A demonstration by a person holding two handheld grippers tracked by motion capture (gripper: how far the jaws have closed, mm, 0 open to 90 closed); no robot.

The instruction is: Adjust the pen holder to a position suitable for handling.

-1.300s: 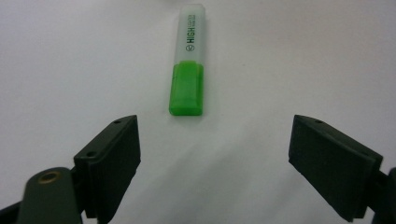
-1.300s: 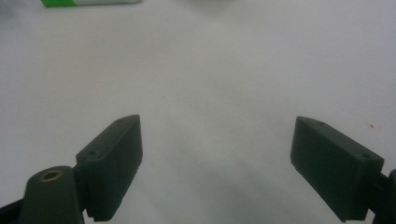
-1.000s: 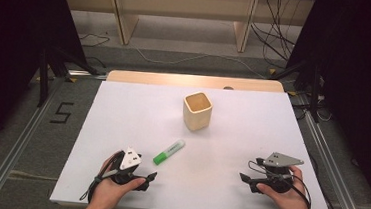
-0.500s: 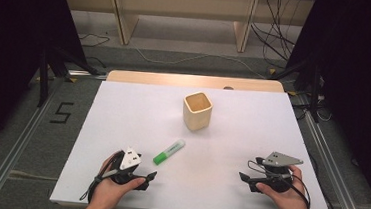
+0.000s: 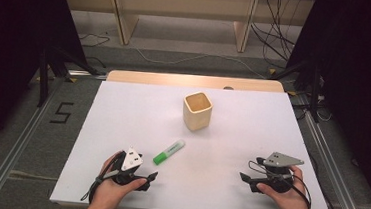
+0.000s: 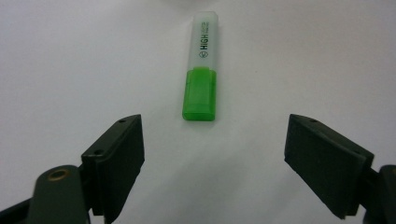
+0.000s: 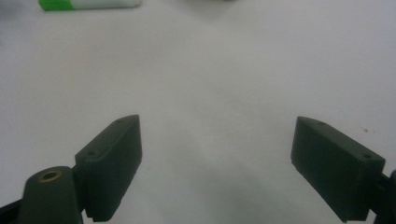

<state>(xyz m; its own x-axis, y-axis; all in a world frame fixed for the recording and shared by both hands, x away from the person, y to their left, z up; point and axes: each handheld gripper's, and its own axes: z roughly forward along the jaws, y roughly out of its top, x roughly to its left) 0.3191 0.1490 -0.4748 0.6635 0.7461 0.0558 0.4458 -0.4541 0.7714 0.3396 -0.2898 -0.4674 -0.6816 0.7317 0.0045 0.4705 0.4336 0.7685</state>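
Nothing has moved much since a moment ago; both hands stay low by the desk's (image 5: pixel 123 104) near edge. Left gripper (image 6: pixel 212 154) has its jaws spread wide, and the green highlighter (image 6: pixel 201 70) lies flat just ahead, its far tip cut off. "HIGH" is printed on its barrel. Right gripper (image 7: pixel 215 158) is spread wide too, over bare desk. Wooden cup (image 5: pixel 197 111) stands near the middle.

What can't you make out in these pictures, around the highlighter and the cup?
- Highlighter: the small print beside "HIGH" is too small to read in the left gripper view.
- Highlighter in the right gripper view: cut off by the top edge.
- Wooden cup: its inside bottom is hidden by its own walls in the high view.
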